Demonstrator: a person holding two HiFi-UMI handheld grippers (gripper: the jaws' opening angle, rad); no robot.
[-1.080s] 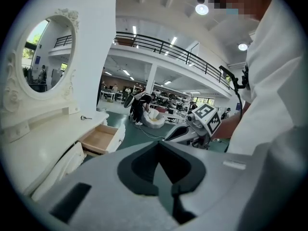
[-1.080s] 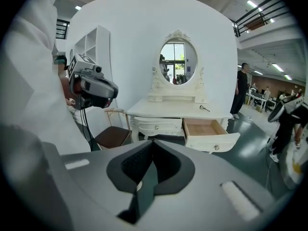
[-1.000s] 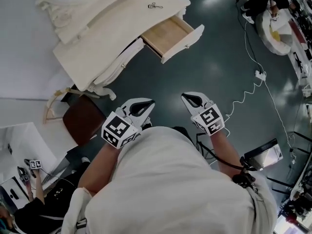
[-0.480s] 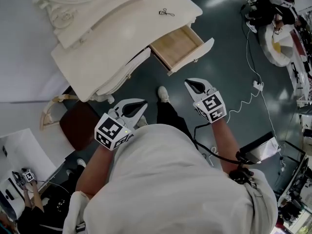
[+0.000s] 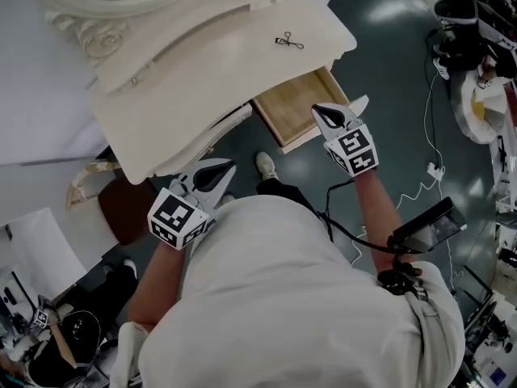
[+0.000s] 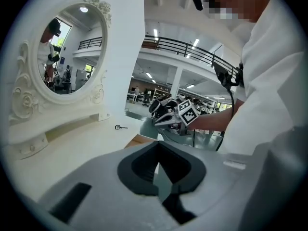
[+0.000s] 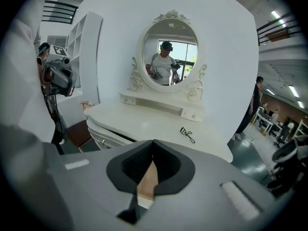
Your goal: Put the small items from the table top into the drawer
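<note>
Both pairs of jaws are pressed together, holding nothing. The right gripper (image 5: 327, 113) hovers over the open light-wood drawer (image 5: 291, 107); the left gripper (image 5: 224, 168) hangs near the table's front. A small black wire item, seemingly an eyelash curler (image 5: 288, 41), lies on the cream dressing-table top (image 5: 202, 63), well apart from both.

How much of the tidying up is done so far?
Just the start. The drawer is already pulled open, and the part that shows looks empty. Nothing is in hand: the left gripper and the right gripper both have their fingers together on nothing, the right one above the drawer. Left to do: the small black tool lies on the table top and needs to go in.
</note>
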